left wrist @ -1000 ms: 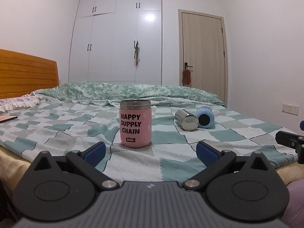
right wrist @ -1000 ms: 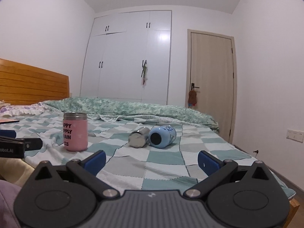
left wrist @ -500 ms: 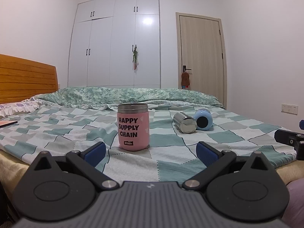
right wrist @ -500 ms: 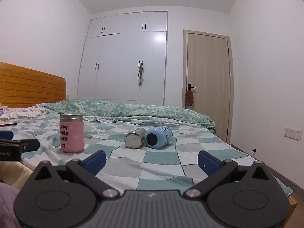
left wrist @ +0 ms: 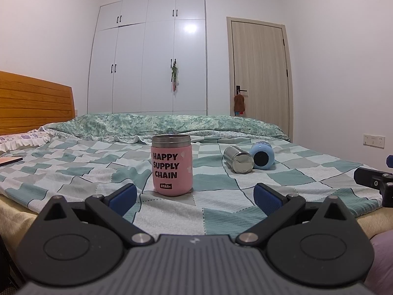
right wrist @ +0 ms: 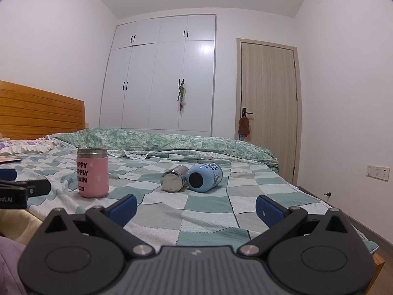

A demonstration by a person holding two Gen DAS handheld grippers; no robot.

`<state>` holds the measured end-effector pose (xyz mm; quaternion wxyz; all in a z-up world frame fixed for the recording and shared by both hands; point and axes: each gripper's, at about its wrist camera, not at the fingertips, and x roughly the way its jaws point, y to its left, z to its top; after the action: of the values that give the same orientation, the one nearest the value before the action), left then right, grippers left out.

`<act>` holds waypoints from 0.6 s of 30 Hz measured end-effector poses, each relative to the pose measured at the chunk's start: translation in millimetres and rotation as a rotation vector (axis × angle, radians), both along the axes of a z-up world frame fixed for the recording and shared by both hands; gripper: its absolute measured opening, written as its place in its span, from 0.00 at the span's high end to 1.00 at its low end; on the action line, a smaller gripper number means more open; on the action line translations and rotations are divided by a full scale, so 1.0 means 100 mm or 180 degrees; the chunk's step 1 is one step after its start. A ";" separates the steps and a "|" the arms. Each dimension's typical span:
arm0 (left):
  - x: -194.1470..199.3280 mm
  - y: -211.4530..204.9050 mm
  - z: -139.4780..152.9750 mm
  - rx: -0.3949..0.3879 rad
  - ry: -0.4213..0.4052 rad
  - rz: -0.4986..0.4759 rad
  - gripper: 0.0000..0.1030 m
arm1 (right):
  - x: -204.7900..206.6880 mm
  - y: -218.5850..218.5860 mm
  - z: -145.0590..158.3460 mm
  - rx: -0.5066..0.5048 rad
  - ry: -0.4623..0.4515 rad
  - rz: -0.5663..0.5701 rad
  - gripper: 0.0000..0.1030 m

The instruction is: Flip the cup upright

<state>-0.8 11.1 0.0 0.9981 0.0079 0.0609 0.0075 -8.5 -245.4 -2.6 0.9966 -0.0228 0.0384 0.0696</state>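
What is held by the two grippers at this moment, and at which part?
Nothing is held. The left gripper and the right gripper are both open and empty; the pink cup, steel cup and blue cup lie untouched.

Both hand-held grippers, left [left wrist: 194, 196] and right [right wrist: 195, 206], gape wide.

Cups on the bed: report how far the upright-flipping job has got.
Done: the pink cup stands upright on the checked bedspread. In hand: nothing; the left hand-held gripper and right hand-held gripper are both open and short of the cups. Left: the steel cup and blue cup lie on their sides, side by side.
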 end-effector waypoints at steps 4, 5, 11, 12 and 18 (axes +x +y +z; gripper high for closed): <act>0.00 -0.01 0.00 0.0008 -0.0010 -0.0001 0.00 | 0.00 0.00 0.00 0.0002 0.0002 0.0000 0.00; 0.00 -0.01 0.01 0.0008 -0.0010 -0.0002 0.00 | 0.00 0.00 0.00 0.0002 0.0003 -0.0001 0.00; 0.00 -0.01 0.00 0.0009 -0.0011 -0.0002 0.00 | 0.00 0.00 0.00 0.0002 0.0001 0.0000 0.00; 0.00 -0.01 0.00 0.0009 -0.0011 0.0001 0.00 | 0.00 0.00 0.00 0.0003 0.0000 0.0001 0.00; -0.01 -0.01 0.01 0.0005 -0.0027 -0.0023 0.00 | 0.00 0.00 0.00 0.0002 0.0003 0.0001 0.00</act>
<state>-2.0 10.6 0.8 0.9984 0.0088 0.0565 0.0039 -8.3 -245.8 -2.8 0.9966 -0.0224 0.0388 0.0698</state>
